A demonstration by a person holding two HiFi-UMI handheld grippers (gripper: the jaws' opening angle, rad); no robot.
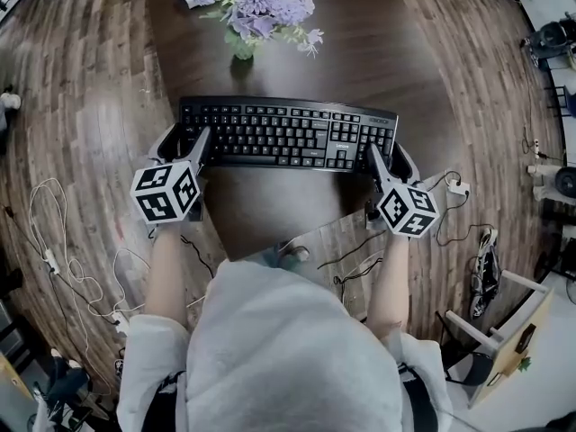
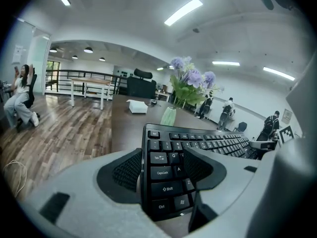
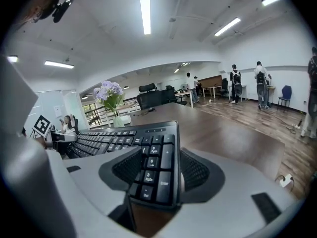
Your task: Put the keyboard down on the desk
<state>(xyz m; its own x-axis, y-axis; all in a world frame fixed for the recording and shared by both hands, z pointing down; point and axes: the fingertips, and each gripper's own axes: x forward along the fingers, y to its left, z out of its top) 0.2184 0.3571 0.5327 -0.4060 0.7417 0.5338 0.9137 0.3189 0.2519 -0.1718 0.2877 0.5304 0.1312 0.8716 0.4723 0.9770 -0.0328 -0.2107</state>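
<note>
I am holding the black keyboard (image 1: pixel 288 133) by its two short ends, keys facing up, its long side running across in front of me. It is lying level over the near part of the dark brown table (image 1: pixel 360 52), close to the edge nearest me. I cannot tell whether its underside is touching the tabletop.

My left hand-held gripper (image 1: pixel 184 144) is clamping the keyboard's left end. In the left gripper view the two textured pads are pressing on that end, one from the far long edge and one from the near, with the Tab, Caps Lock and Shift keys sitting between them. My right hand-held gripper (image 1: pixel 390 162) is clamping the right end the same way. In the right gripper view the number pad is sitting between its pads. The marker cubes (image 1: pixel 166 192) on both are pointing back toward me.

Beyond the keyboard, well apart from it, a pale green vase (image 1: pixel 243 50) is standing upright at the far side of the table, holding purple flowers (image 1: pixel 261 3). A wooden floor (image 1: pixel 81 106) is showing around the table, with thin cables (image 1: pixel 54 241) trailing over it.
</note>
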